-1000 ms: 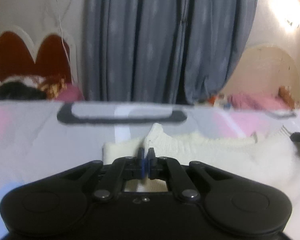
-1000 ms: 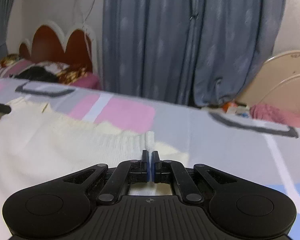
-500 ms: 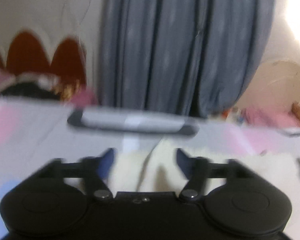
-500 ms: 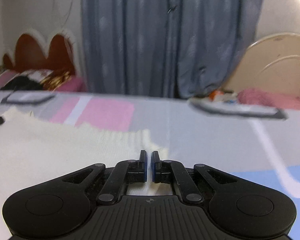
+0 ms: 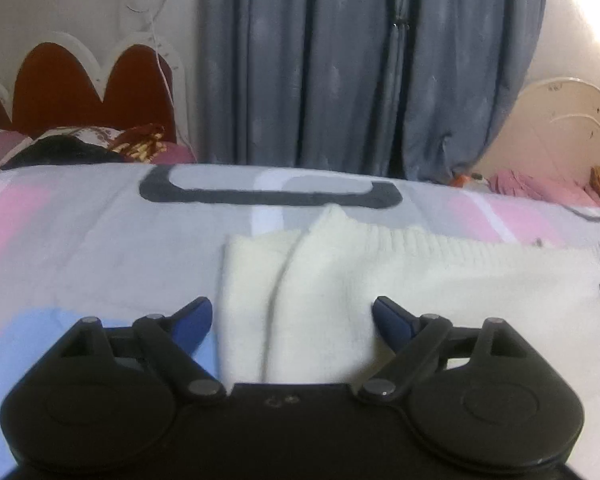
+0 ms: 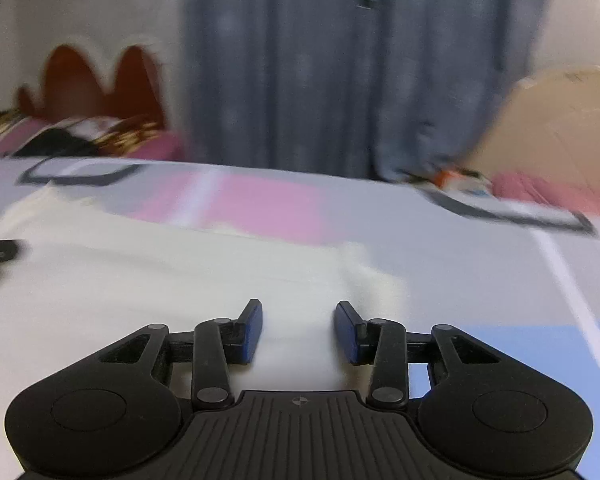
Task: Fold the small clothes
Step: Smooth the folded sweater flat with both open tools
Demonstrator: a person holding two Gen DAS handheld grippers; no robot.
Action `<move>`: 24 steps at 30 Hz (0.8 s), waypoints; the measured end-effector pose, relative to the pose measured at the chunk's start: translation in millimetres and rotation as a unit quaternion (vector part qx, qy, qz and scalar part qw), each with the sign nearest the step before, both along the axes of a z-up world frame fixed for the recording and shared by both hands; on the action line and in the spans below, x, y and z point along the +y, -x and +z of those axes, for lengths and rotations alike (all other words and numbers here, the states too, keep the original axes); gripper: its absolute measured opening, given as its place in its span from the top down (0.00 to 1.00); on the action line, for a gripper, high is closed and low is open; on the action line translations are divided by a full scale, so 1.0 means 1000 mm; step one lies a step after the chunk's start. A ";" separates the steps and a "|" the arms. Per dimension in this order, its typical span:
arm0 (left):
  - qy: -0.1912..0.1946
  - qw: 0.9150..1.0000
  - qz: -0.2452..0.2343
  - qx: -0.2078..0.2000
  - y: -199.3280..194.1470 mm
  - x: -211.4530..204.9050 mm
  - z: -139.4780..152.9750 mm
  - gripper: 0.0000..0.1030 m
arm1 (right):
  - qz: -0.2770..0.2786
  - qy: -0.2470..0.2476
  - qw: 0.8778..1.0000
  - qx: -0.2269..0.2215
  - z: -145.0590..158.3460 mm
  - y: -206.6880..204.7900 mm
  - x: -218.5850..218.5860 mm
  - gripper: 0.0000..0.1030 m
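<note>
The left gripper (image 5: pixel 292 316) and right gripper (image 6: pixel 298 330) have just been opening; their jaws stand released over the cream knitted sweater (image 5: pixel 380 276), gripping nothing. It lies flat on the pink, grey and blue bedsheet (image 5: pixel 80 248).

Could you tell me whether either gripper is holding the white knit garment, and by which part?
Neither: left gripper and right gripper have just opened, garment lying free.

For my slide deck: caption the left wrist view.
Left gripper open, jaws just released the cream knit garment lying on the bedspread.
</note>
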State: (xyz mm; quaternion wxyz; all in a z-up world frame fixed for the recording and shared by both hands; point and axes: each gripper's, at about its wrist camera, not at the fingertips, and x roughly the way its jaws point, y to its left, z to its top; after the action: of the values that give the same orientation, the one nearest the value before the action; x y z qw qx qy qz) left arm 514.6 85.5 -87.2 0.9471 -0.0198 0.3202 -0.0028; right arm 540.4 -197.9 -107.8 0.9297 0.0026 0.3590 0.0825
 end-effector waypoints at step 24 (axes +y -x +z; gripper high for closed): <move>-0.019 0.994 -0.105 0.014 0.086 -0.098 -0.002 0.17 | 0.126 0.014 0.991 -0.028 0.016 0.103 0.092 0.54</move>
State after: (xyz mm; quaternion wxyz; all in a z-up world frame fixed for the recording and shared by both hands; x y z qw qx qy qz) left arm 428.4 -12.7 -89.7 0.9372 0.0319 0.3339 -0.0959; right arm 437.5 -105.6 -91.6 0.9215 -0.0578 0.3311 0.1944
